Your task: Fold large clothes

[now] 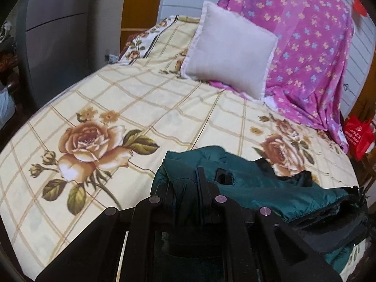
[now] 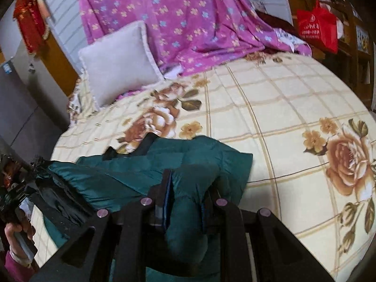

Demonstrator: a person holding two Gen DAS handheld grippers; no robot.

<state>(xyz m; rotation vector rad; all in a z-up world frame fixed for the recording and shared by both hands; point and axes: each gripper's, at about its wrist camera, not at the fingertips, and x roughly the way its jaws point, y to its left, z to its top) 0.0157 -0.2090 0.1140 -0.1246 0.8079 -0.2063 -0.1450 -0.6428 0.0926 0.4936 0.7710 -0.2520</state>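
On near edge of rose-print bed [image 2: 270, 108]: teal jacket [image 2: 141, 164], bunched. Right gripper [image 2: 188, 188] and left gripper [image 1: 185, 183] each clamped on a jacket fold. White pillow [image 1: 230, 51] far back.

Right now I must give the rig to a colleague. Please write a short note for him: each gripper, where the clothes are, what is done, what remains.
Left gripper: fingers closed on a bunched fold of the green padded jacket at its one end.
Right gripper: fingers closed on a thick roll of the same jacket at the other end.
The jacket lies crumpled on the near part of the bed, on the flowered sheet, with black lining showing. The white pillow and the purple cloth are farther back, apart from it.
Done: both ends are gripped.
Left: spread it flat, fold it, smooth it. No neat fold is visible yet.
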